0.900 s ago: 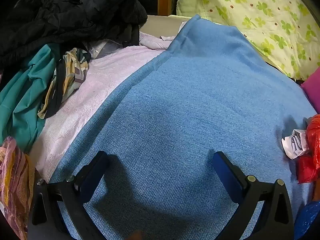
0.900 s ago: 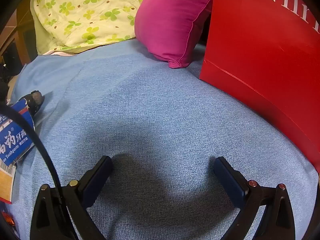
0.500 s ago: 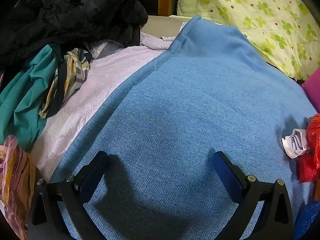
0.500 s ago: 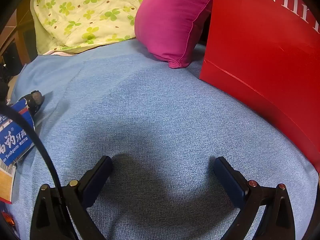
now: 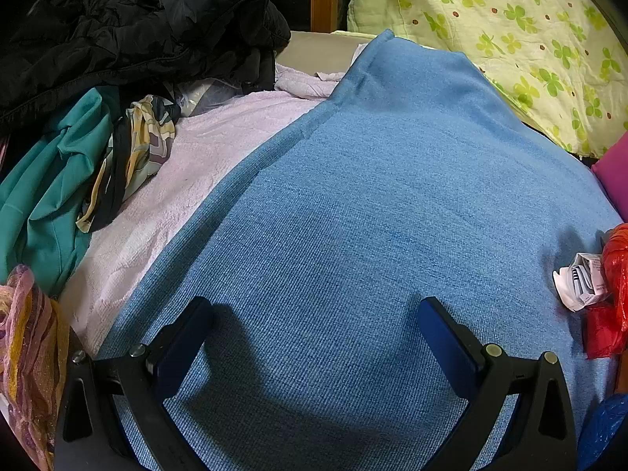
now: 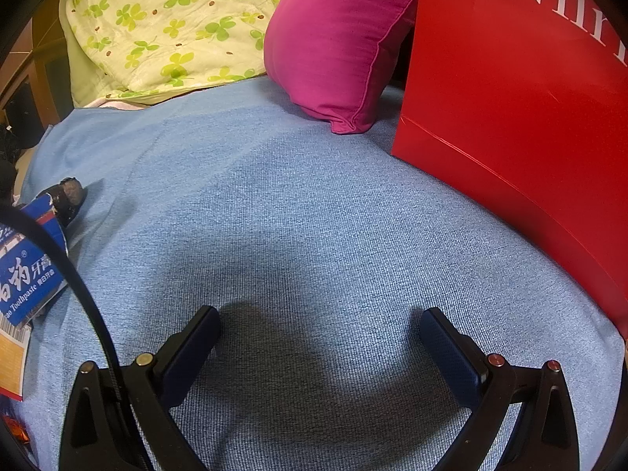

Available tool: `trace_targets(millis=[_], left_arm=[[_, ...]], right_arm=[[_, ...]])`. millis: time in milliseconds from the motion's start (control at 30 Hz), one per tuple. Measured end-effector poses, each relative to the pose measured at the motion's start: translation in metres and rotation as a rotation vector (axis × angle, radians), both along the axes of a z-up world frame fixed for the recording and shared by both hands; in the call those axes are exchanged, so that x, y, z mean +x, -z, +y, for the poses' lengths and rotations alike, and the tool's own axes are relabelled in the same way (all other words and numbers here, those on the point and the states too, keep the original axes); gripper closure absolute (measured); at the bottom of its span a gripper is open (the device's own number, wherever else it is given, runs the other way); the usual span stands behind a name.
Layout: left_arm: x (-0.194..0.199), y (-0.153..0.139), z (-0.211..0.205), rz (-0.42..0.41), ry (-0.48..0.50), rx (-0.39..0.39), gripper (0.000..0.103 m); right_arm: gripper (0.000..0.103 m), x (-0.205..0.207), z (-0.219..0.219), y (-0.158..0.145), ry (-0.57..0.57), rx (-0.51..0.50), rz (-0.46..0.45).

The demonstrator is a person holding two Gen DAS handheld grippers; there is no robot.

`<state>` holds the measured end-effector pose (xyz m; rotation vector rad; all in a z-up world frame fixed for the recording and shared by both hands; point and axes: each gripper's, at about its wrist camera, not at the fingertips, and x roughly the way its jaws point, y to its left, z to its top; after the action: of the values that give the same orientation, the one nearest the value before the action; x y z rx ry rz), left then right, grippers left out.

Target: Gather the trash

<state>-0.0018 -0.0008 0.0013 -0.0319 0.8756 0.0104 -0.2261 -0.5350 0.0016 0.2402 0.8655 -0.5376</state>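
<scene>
Both tongs gape empty: left gripper [image 5: 314, 314], right gripper [image 6: 320, 324]; paper wad [image 5: 581, 280] probably light, crushable; pinch across middle; toothpaste box [image 6: 29, 274] likely stiff, light.

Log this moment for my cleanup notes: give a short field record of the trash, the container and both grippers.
surface: blue blanket
trash seen: crumpled white paper beside red plastic bag; blue toothpaste box
container: red paper bag, upright beside magenta pillow
left gripper: open, empty
right gripper: open, empty
</scene>
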Motion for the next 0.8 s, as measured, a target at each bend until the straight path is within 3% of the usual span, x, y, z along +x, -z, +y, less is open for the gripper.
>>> trace_targets(millis=[233,433,633,800], left_arm=[[-0.001,-0.006,-0.004,0.017,0.028,0.008,0.0],[-0.039,-0.046,-0.025,-0.053,0.109,0.019,0.0],[-0.099,-0.079,-0.057,-0.107,0.233,-0.043,0.0],[-0.147,-0.086,-0.092,-0.105,0.345,-0.037,0.0]], right_arm=[[0.0,0.001,0.0,0.004,-0.001,-0.002,0.004],[0.0,-0.002,0.001,-0.008,-0.032,0.055,-0.022],[0.0,-0.036,0.054,-0.054,-0.096,-0.016,-0.101],[0.0,-0.061,0.11,-0.081,-0.191,-0.036,-0.119]])
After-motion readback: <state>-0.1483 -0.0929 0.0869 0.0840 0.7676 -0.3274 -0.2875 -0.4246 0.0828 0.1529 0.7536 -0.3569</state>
